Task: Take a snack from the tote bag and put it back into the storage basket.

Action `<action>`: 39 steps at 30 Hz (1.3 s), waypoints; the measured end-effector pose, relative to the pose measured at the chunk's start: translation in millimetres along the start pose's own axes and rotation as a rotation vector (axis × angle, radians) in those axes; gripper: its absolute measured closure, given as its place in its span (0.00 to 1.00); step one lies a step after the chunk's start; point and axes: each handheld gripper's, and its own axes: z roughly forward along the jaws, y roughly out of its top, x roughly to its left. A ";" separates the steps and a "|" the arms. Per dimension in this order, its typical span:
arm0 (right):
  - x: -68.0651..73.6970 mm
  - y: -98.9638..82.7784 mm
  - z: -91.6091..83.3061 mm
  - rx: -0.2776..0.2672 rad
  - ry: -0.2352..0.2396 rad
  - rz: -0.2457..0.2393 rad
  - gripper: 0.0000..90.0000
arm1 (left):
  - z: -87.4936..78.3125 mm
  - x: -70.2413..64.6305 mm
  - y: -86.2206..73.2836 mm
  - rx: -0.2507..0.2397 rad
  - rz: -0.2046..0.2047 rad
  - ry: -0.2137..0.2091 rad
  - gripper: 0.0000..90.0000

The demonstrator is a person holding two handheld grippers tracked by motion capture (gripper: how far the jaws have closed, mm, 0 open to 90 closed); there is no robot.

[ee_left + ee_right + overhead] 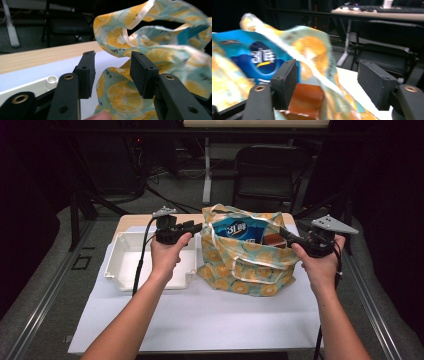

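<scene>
A cloth bag (240, 270) printed with orange slices stands in the middle of the white-covered table. A blue snack packet (237, 229) and a brown box (274, 240) stick out of its mouth. My left gripper (197, 226) is at the bag's left rim. In the left gripper view it (112, 56) is open, with bag fabric (117, 37) just beyond the gap and not pressed. My right gripper (285, 234) is at the bag's right rim. In the right gripper view it (327, 67) is open, the bag's rim (312, 47) runs loosely between the pads, and the blue packet (257, 60) and brown box (305, 100) lie behind.
A white plastic tray (122, 270) sits left of the bag, under my left hand. The white sheet (200, 315) stretches toward the near edge. A black chair (265, 170) and a white desk leg (206, 170) stand beyond the table.
</scene>
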 end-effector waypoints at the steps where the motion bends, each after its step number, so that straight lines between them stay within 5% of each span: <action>1: 1.8 1.2 -1.9 0.003 0.008 -0.010 0.32 | -4.7 -1.6 1.0 -0.016 0.004 -0.004 0.59; 4: 6.1 4.5 0.6 0.029 0.002 -0.032 0.31 | -18.0 -9.9 3.7 -0.070 0.023 -0.045 0.54; 6: 6.1 4.7 3.5 0.040 -0.010 -0.050 0.40 | -23.7 -18.2 5.3 -0.086 0.034 -0.072 0.53; 8: 4.2 4.1 6.8 0.038 -0.005 -0.038 0.60 | -24.0 -28.6 6.2 -0.086 0.055 -0.088 0.47; 9: 3.4 4.2 10.1 0.044 -0.001 -0.035 0.75 | -22.2 -34.2 6.6 -0.069 0.067 -0.088 0.38; 10: 3.3 4.6 12.0 0.057 -0.006 -0.034 0.81 | -14.6 -45.9 6.8 -0.028 0.109 -0.034 0.31; 11: 3.3 4.6 12.0 0.057 -0.006 -0.034 0.81 | -14.6 -45.9 6.8 -0.028 0.109 -0.034 0.28; 12: 4.0 4.8 16.8 0.066 -0.020 -0.024 0.92 | -10.2 -50.5 6.1 -0.018 0.132 -0.027 0.29; 14: 4.0 5.0 18.5 0.077 -0.026 -0.025 0.97 | -2.0 -56.9 4.0 0.011 0.163 -0.008 0.28; 15: 4.4 4.9 20.7 0.078 -0.034 -0.020 0.99 | 1.8 -58.5 2.5 0.019 0.169 0.000 0.30; 18: 2.1 7.5 24.3 0.078 -0.029 -0.017 1.00 | 4.7 -57.4 -1.6 0.027 0.182 0.018 0.59; 22: -4.9 12.8 24.1 0.074 -0.036 -0.005 1.00 | 0.4 -46.9 -4.7 0.012 0.138 -0.017 0.84; 26: -7.1 13.8 25.4 0.083 -0.051 -0.011 1.00 | -4.8 -38.8 -7.3 -0.021 0.098 -0.064 0.93; 31: -16.1 7.5 28.9 0.126 -0.071 0.004 1.00 | -8.6 -27.5 -15.8 -0.016 0.036 -0.035 0.99; 39: -33.9 -18.3 38.9 0.218 -0.092 0.080 1.00 | 17.7 -26.4 -46.4 0.181 0.042 -0.030 1.00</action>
